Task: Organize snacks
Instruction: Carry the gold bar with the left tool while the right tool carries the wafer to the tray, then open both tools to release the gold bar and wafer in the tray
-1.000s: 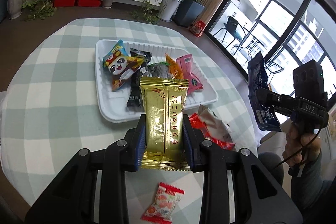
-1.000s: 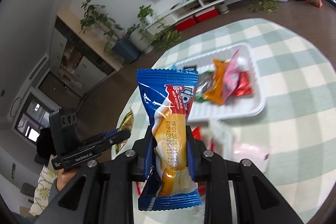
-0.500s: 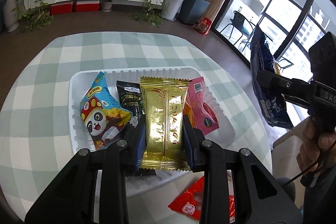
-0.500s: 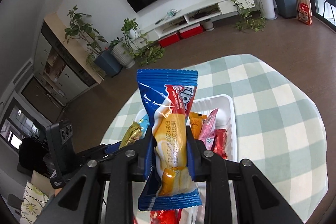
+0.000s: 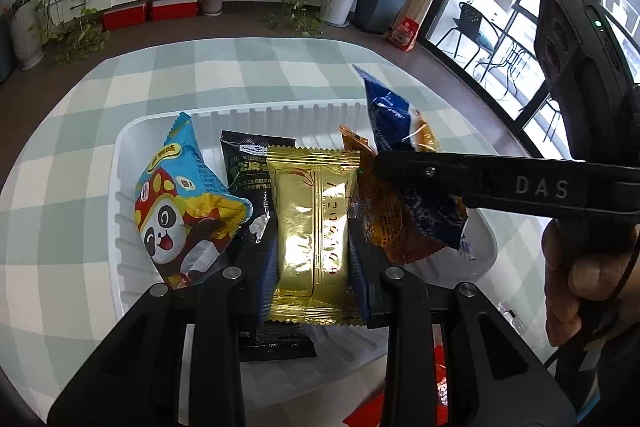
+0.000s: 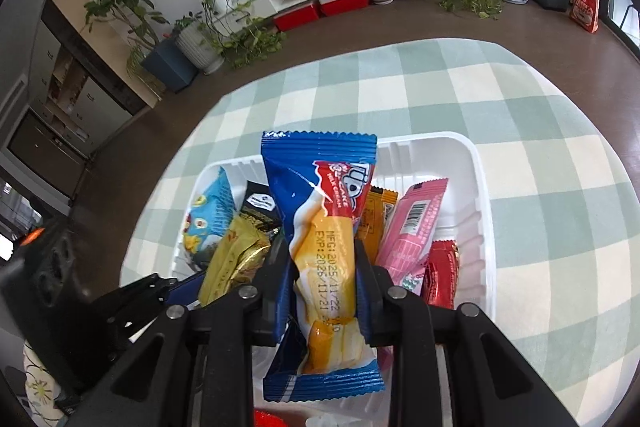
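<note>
My left gripper is shut on a gold snack packet and holds it upright over the white tray. A blue cake packet stands in my right gripper, which is shut on it just above the tray. In the left wrist view the right gripper reaches in from the right with its blue packet, close beside the gold one. Panda, black, orange, pink and red packets lie in the tray.
A green and white checked cloth covers the round table. Red wrappers lie on it in front of the tray. A person's hand grips the right tool. Potted plants, a low white cabinet and windows stand beyond.
Both grippers have come forward and down over the tray, each keeping its packet. The right gripper has swung in from the far right to just beside the gold packet.
</note>
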Demonstrator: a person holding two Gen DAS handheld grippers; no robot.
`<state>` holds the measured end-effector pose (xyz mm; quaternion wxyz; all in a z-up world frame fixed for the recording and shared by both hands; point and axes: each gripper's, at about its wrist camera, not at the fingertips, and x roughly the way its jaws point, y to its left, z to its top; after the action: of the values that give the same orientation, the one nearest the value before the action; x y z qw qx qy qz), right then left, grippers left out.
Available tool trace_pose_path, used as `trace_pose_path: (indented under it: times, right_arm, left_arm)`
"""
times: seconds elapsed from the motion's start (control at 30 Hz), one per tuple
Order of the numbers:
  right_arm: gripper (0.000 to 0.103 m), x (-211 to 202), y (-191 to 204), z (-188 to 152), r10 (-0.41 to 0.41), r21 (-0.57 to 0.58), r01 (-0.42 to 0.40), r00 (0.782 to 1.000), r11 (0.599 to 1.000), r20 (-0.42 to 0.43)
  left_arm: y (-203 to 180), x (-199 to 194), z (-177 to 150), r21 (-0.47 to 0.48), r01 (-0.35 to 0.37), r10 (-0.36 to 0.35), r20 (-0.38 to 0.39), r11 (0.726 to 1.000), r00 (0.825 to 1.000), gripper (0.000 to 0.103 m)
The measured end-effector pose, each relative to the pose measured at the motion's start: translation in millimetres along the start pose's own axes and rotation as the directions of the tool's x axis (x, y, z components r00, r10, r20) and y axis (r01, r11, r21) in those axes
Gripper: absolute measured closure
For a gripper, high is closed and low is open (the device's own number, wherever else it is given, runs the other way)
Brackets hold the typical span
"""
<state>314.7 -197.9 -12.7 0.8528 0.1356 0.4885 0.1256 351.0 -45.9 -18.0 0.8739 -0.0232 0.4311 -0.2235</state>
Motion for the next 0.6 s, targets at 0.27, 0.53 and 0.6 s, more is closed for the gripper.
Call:
trace_pose_path:
  times: [0.27, 0.53, 0.6]
  right_arm:
    - [0.073, 17, 3, -4, -0.028, -0.004, 0.028, 0.999, 1.000, -0.036]
    - [0.072, 21, 6, -1, -0.030, 0.005, 0.030, 0.999, 1.000, -0.042]
    - [0.071, 22, 6, -1, -0.027, 0.007, 0.027, 0.999, 1.000, -0.045]
  left_arm:
    - [-3, 6, -2, 0.013, -0.015, 0.015, -0.005, 1.000, 1.000, 0.074]
    - [-7, 5, -3, 0.014, -0.015, 0.015, -0.006, 1.000, 1.000, 0.038]
    - [-7, 6, -3, 0.014, -0.013, 0.013, -0.010, 1.000, 1.000, 0.037]
